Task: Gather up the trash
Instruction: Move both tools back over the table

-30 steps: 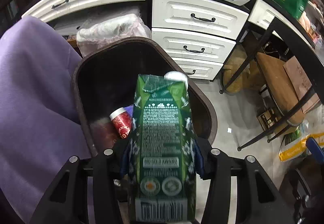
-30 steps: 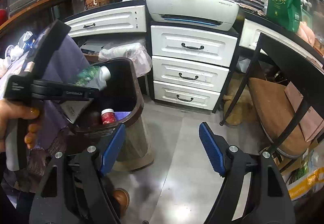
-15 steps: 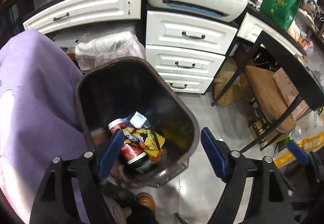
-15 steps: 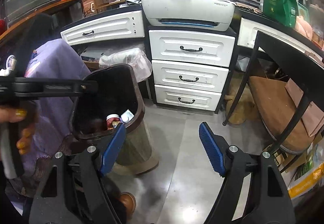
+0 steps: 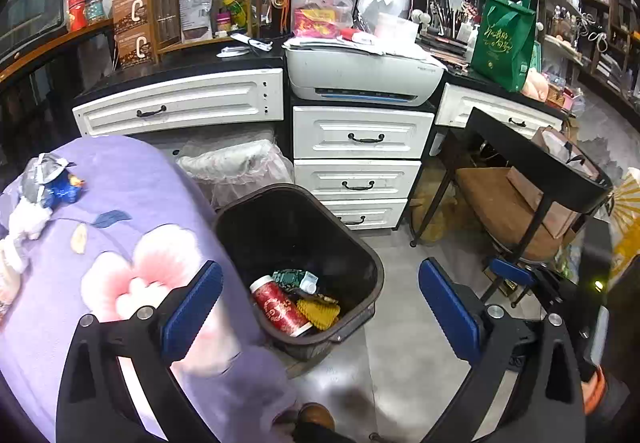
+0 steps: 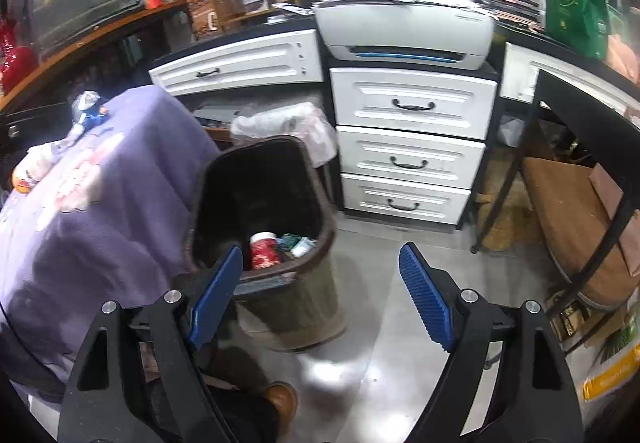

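A dark brown trash bin [image 5: 362, 259] [image 6: 324, 239] stands on the floor beside the purple-covered table. Inside lie a red can [image 5: 280, 307] [image 6: 264, 253], the green carton [image 5: 294, 278] [image 6: 294, 243] and a yellow wrapper [image 5: 320, 313]. My left gripper [image 5: 320, 307] is open and empty, raised above the bin. My right gripper [image 6: 320, 291] is open and empty, above the bin's near side. More trash, a blue and silver wrapper [image 5: 56, 179] [image 6: 88, 109] and white crumpled pieces [image 5: 24, 219], lies on the purple cloth [image 5: 120, 243].
White drawers [image 5: 360, 171] and a printer [image 5: 360, 75] stand behind the bin. A plastic-lined bin [image 5: 240, 167] sits next to it. A black-framed table [image 5: 540, 171] with boxes stands at the right. Grey floor [image 6: 380, 283] lies in front. A brown shoe [image 6: 284, 403] is below.
My left gripper opened and let the green carton fall into the bin, then rose and pulled back. The right gripper stayed open and shifted slightly.
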